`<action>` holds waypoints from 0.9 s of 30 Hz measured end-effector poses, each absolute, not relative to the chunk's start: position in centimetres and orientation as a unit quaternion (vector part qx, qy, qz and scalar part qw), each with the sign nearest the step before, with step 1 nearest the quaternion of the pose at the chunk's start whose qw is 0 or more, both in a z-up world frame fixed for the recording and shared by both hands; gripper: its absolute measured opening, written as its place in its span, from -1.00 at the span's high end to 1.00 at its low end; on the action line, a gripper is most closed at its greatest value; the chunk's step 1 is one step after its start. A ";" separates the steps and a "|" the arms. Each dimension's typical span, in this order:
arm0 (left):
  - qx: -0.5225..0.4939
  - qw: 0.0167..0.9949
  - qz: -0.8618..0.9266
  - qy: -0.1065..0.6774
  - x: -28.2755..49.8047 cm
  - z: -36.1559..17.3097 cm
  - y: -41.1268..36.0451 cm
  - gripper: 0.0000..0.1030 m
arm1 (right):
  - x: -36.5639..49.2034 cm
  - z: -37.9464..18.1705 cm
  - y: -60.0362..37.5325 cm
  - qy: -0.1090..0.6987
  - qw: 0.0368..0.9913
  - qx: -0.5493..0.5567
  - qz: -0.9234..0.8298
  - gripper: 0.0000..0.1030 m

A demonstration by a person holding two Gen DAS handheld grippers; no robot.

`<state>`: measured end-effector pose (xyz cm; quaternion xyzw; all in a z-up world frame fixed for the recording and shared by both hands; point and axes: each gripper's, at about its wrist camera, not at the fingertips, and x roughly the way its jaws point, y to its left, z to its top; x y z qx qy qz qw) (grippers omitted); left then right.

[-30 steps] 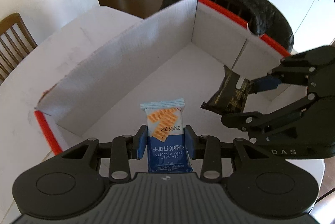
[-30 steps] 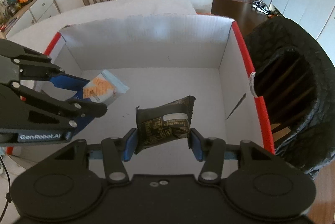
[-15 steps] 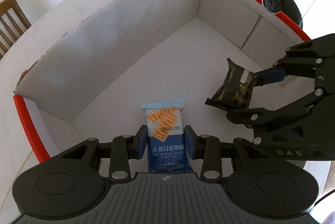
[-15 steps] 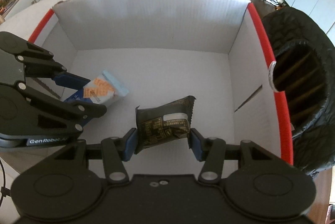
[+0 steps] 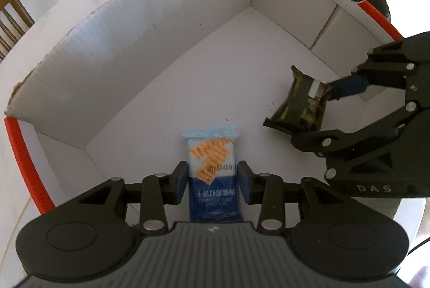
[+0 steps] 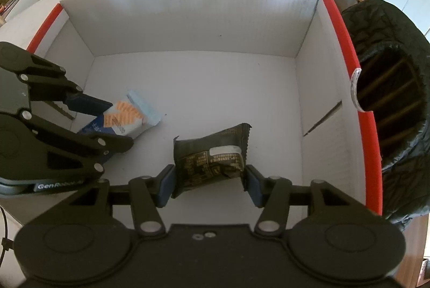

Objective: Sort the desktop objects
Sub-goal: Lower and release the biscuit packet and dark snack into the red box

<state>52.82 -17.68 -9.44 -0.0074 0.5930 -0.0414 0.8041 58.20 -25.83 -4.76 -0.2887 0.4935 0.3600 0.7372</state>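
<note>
Inside, we find the box (image 6: pixel 188 27) bearing a cracker pack (image 5: pixel 212 169) between the left gripper's (image 5: pixel 212 180) opening jaws, pads clear, and a dark pack (image 6: pixel 212 159) between the right gripper's (image 6: pixel 209 180) opening jaws near the box's right wall.

Both wrist views look steeply down, close, into the same white box (image 5: pixel 150 51), side by side.

In the right wrist view, the biscuit packet (image 6: pixel 129 118) sat in the box (image 6: pixel 188 16), at 10 o'clock from the dark packet (image 6: pixel 212 156).
</note>
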 end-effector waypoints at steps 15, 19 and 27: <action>-0.022 0.830 -0.037 0.556 51.5 -6.5 -18.1 -0.10 | 57.6 -3.5 -26.3 0.480 0.742 -0.283 0.374 -0.23; -0.031 0.843 -0.035 0.535 51.0 -5.7 -17.9 -0.10 | 57.2 -2.4 -26.3 0.472 0.747 -0.264 0.386 -0.24; -0.065 0.870 -0.022 0.487 48.6 -2.4 -17.0 -0.10 | 55.6 0.8 -28.1 0.448 0.762 -0.246 0.397 -0.24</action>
